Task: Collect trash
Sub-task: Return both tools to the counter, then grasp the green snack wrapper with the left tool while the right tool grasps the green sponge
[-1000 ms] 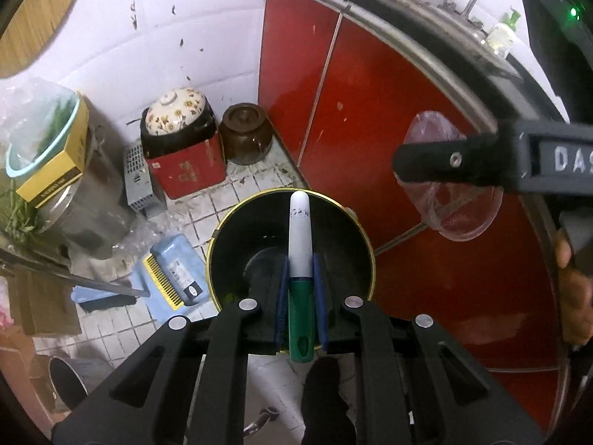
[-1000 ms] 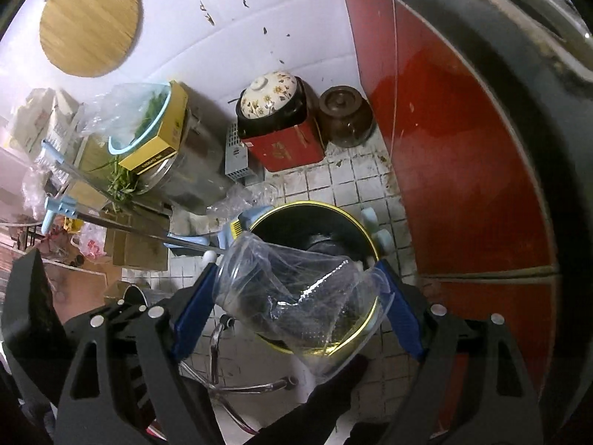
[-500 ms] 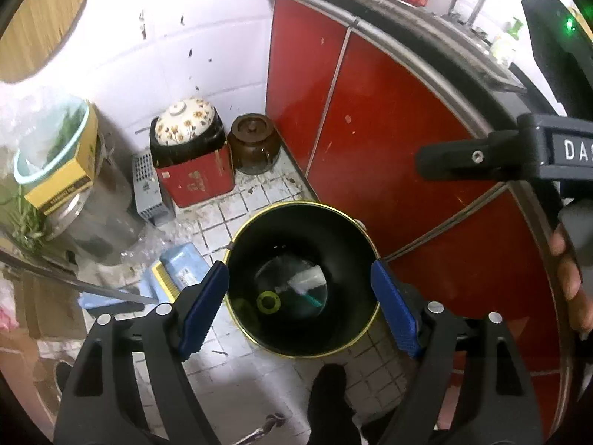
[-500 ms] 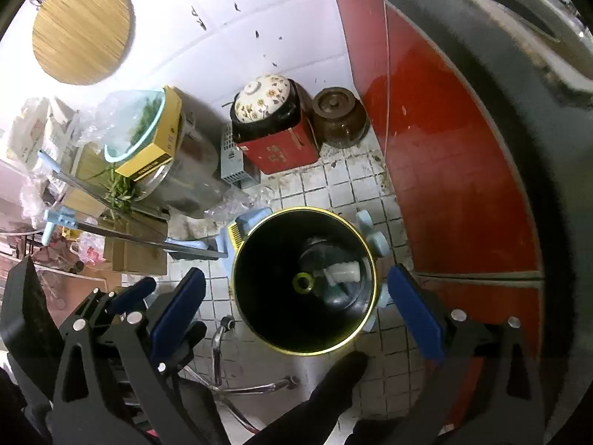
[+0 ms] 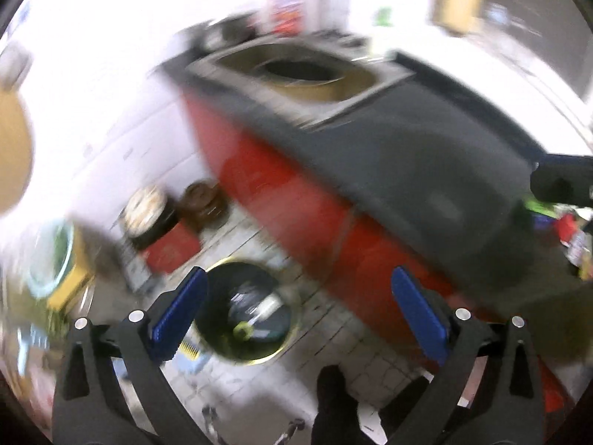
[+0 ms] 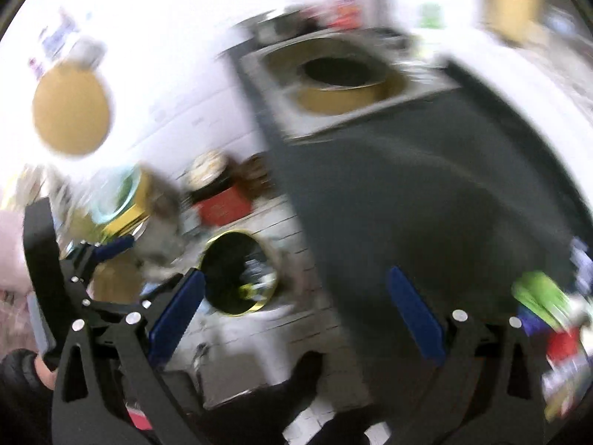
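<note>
1. Both the left hand-held gripper (image 5: pixel 296 296) and right hand-held gripper (image 6: pixel 292 296) are released, empty.
2. The bin (image 5: pixel 244 311) holds dropped trash.
3. Remaining trash (image 6: pixel 545 300) lies right of the bin, on the table (image 6: pixel 426 193), nearer the right one.

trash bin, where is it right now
The trash bin stands on the tiled floor beside the red cabinet, low and left of centre in both views, just right of the left tool's left finger.
</note>
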`<action>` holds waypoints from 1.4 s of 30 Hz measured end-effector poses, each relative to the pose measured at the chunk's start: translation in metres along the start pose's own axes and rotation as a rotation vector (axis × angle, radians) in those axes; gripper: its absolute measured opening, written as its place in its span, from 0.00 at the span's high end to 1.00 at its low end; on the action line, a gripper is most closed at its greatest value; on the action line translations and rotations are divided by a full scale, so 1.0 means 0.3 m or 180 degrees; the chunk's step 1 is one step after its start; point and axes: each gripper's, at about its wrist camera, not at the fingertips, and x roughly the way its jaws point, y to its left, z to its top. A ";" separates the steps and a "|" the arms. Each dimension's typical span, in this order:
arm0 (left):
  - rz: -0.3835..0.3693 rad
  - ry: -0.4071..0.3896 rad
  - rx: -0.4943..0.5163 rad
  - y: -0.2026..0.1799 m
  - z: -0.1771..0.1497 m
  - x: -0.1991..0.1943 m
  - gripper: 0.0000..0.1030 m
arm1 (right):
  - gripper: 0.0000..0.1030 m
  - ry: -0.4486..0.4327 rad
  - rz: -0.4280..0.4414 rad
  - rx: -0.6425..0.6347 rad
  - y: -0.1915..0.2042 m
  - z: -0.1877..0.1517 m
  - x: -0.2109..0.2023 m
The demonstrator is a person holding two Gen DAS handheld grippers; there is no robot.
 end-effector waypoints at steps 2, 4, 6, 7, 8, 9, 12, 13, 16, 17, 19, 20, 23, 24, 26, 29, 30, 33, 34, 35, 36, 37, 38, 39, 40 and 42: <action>-0.0232 -0.0137 0.0293 -0.146 0.065 -0.023 0.07 | 0.07 -0.0138 -0.0231 0.0269 -0.132 -0.061 -0.118; -0.0448 -0.0254 0.0609 -0.298 0.117 -0.039 0.06 | 0.07 -0.0276 -0.0436 0.0519 -0.247 -0.125 -0.218; -0.0637 -0.0345 0.0935 -0.446 0.154 -0.053 0.06 | 0.07 -0.0408 -0.0677 0.0769 -0.365 -0.200 -0.325; -0.0739 -0.0394 0.1132 -0.538 0.165 -0.063 0.06 | 0.07 -0.0448 -0.0770 0.0879 -0.417 -0.232 -0.369; -0.0820 -0.0405 0.1246 -0.595 0.174 -0.067 0.07 | 0.07 -0.0511 -0.0893 0.1063 -0.485 -0.286 -0.428; -0.0952 -0.0411 0.1408 -0.685 0.184 -0.074 0.06 | 0.07 -0.0557 -0.0949 0.1180 -0.528 -0.325 -0.463; -0.1169 -0.0396 0.1681 -0.846 0.191 -0.083 0.07 | 0.07 -0.0671 -0.1155 0.1511 -0.658 -0.443 -0.581; -0.1258 -0.0396 0.1805 -0.917 0.189 -0.092 0.06 | 0.07 -0.0698 -0.1198 0.1593 -0.677 -0.474 -0.604; -0.1400 -0.0437 0.2063 -1.021 0.167 -0.115 0.07 | 0.07 -0.0790 -0.1344 0.1955 -0.786 -0.600 -0.707; -0.1421 -0.0447 0.2129 -1.049 0.160 -0.120 0.06 | 0.07 -0.0800 -0.1378 0.2016 -0.804 -0.631 -0.725; -0.1447 -0.0455 0.2248 -1.096 0.141 -0.133 0.06 | 0.07 -0.0821 -0.1483 0.2146 -0.845 -0.696 -0.768; -0.1463 -0.0457 0.2305 -1.116 0.135 -0.133 0.06 | 0.07 -0.0846 -0.1500 0.2185 -0.845 -0.717 -0.786; -0.1472 -0.0453 0.2409 -1.160 0.132 -0.126 0.06 | 0.07 -0.0867 -0.1521 0.2311 -0.885 -0.772 -0.816; -0.1468 -0.0449 0.2435 -1.161 0.134 -0.120 0.06 | 0.07 -0.0872 -0.1533 0.2340 -0.894 -0.784 -0.819; -0.1448 -0.0451 0.2482 -1.180 0.140 -0.106 0.06 | 0.07 -0.0863 -0.1544 0.2395 -0.906 -0.791 -0.811; -0.1461 -0.0429 0.2531 -1.204 0.154 -0.078 0.06 | 0.07 -0.0872 -0.1499 0.2491 -0.934 -0.813 -0.802; -0.1460 -0.0428 0.2553 -1.212 0.160 -0.061 0.06 | 0.07 -0.0868 -0.1485 0.2522 -0.948 -0.819 -0.793; -0.1445 -0.0412 0.2597 -1.233 0.179 -0.004 0.06 | 0.07 -0.0841 -0.1464 0.2557 -0.985 -0.824 -0.765; -0.1439 -0.0390 0.2610 -1.238 0.183 0.014 0.07 | 0.07 -0.0829 -0.1469 0.2566 -0.995 -0.824 -0.754; -0.1443 -0.0366 0.2618 -1.246 0.190 0.035 0.07 | 0.07 -0.0814 -0.1455 0.2583 -1.011 -0.825 -0.735; -0.1456 -0.0351 0.2626 -1.254 0.195 0.061 0.07 | 0.07 -0.0795 -0.1435 0.2610 -1.029 -0.828 -0.715; -0.1465 -0.0349 0.2627 -1.261 0.199 0.086 0.07 | 0.07 -0.0778 -0.1425 0.2626 -1.042 -0.831 -0.701; -0.1465 -0.0323 0.2638 -1.270 0.202 0.113 0.07 | 0.07 -0.0760 -0.1391 0.2669 -1.067 -0.838 -0.677; -0.1451 -0.0280 0.2649 -1.281 0.205 0.141 0.07 | 0.07 -0.0743 -0.1368 0.2715 -1.086 -0.844 -0.658; -0.1456 -0.0230 0.2663 -1.295 0.210 0.176 0.07 | 0.07 -0.0719 -0.1333 0.2775 -1.112 -0.852 -0.628; -0.1439 -0.0239 0.2705 -1.315 0.212 0.224 0.07 | 0.07 -0.0667 -0.1327 0.2874 -1.157 -0.865 -0.579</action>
